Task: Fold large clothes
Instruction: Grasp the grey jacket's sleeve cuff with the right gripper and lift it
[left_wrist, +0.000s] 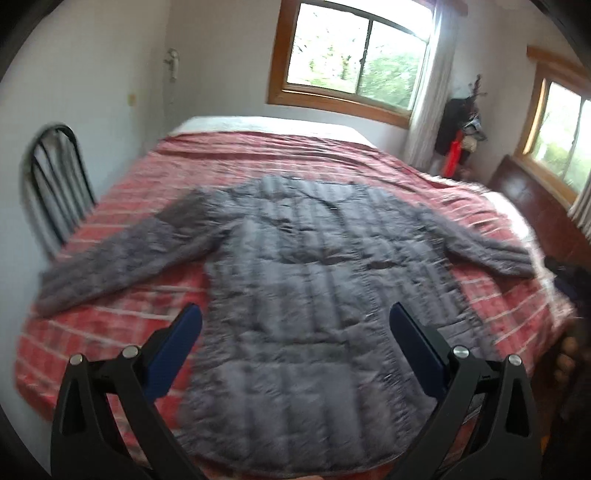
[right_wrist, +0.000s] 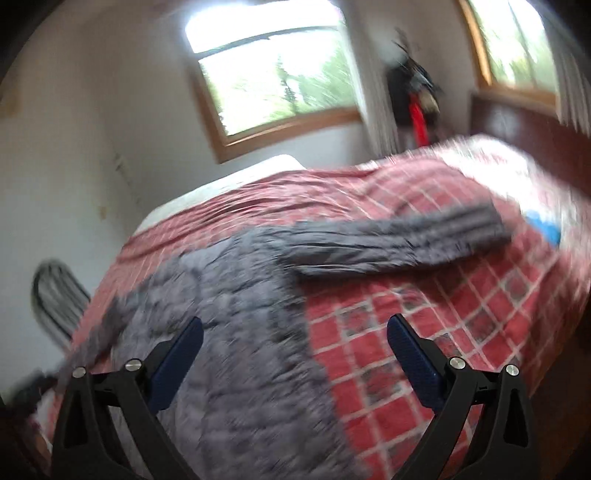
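Both hand-held grippers, left (left_wrist: 295, 325) and right (right_wrist: 295, 332), spread wide, grasping nothing above grey quilted jacket (left_wrist: 306, 295) flat on bed (left_wrist: 110, 332); slippery padding likely to slide off near edge.

Left gripper (left_wrist: 295, 317), right gripper (right_wrist: 295, 330): black triangular arms, silver round screws, dark blue ribbed pads (left_wrist: 176, 345).

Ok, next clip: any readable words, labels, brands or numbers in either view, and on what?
None can be read in either view.
Jacket: a small dark patch on the chest, too blurred to tell whether it carries text.
Plaid bedspread: pattern only, no lettering.
Blue item at the bed's far edge in the right wrist view: too blurred to read.
Left gripper and right gripper: no markings show; both open above the bed.
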